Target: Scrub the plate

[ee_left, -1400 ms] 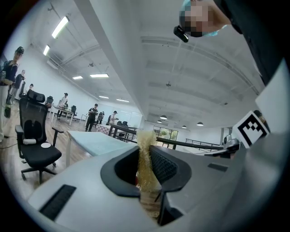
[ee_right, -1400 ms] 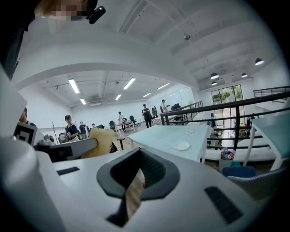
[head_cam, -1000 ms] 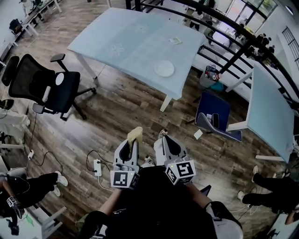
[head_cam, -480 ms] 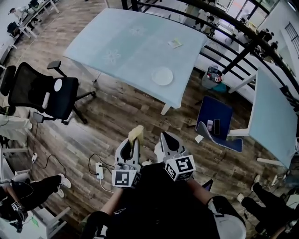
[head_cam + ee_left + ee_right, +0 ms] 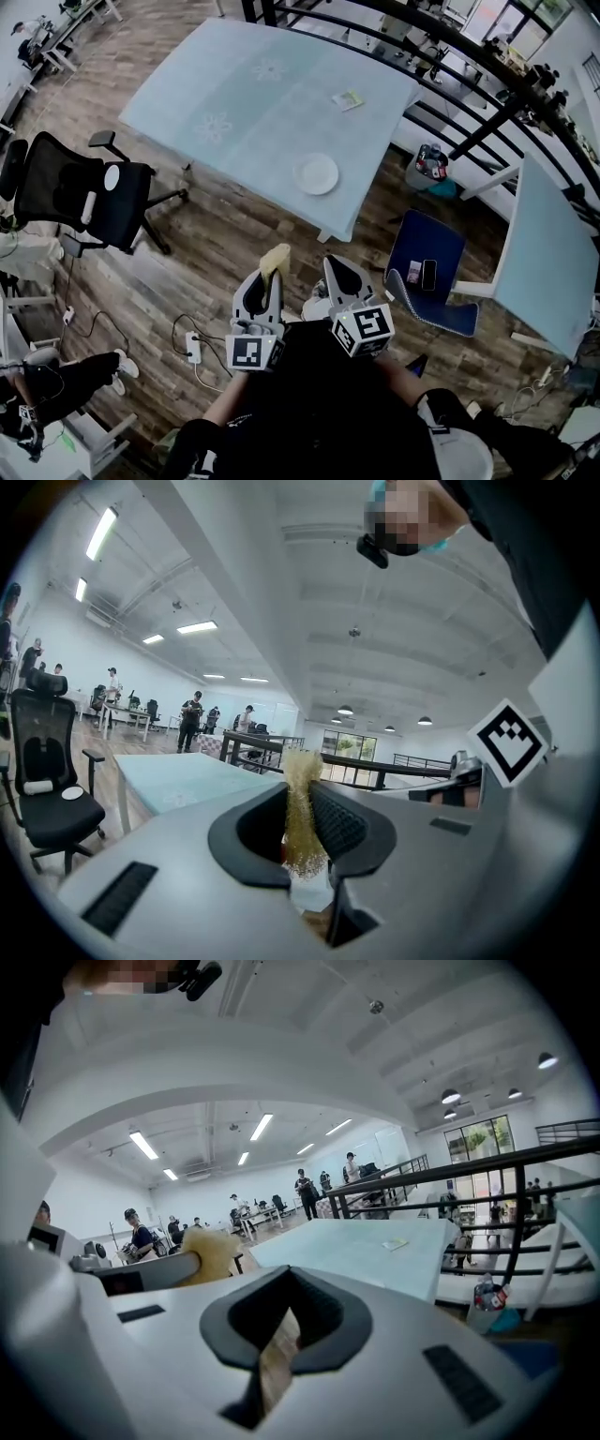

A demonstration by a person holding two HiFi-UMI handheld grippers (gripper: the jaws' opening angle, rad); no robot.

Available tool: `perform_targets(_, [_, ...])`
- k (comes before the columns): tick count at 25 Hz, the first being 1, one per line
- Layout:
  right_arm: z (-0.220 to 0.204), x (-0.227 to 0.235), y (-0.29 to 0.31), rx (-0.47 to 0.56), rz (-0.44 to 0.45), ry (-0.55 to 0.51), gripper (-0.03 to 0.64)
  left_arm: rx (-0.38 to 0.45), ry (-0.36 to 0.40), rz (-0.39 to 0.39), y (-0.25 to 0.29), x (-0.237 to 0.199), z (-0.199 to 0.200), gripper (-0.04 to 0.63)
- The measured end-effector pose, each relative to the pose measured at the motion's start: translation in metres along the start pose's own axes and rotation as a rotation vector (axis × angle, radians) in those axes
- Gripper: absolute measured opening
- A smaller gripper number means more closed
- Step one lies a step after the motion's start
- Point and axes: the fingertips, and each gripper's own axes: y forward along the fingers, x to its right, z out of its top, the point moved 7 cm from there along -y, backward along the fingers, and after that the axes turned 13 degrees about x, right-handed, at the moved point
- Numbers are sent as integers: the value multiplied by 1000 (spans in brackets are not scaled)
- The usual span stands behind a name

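Plate sits on the light blue table, close to the near edge and towards the right-hand corner, and it's well apart from both grippers. The person stands back on the wood floor with both grippers held in close to the body.

Left gripper is clenched on a yellow sponge. Its own view shows it best: the sponge is squeezed thin between the black pads and pokes up past the tips. Right gripper has its jaws pressed together on nothing (just a sliver of floor showing below the pads in its view), and the two grippers sit side by side, near each other but not touching.

Other stuff around: a black office chair left of the table, a blue chair off to the right with a couple of small things on the seat, a small pale pad at the far side of the table, and a white power strip on the floor.
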Motion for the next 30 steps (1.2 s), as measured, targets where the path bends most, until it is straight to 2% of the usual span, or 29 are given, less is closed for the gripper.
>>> perform_targets(6, [8, 36, 9, 3, -46, 20, 9, -34, 1, -40, 36, 15, -9, 69])
perform_targets(13, [8, 47, 16, -3, -77, 28, 9, -58, -4, -58, 58, 13, -11, 69])
perform_targets(17, [9, 58, 20, 10, -137, 10, 9, -68, -43, -82, 83, 7, -17, 69])
perform_targets(23, [23, 86, 36, 64, -317, -5, 9, -74, -59, -238, 142, 6, -22, 69])
perform_targets(30, [36, 95, 77, 78, -469, -23, 9, -89, -89, -395, 212, -23, -32, 69])
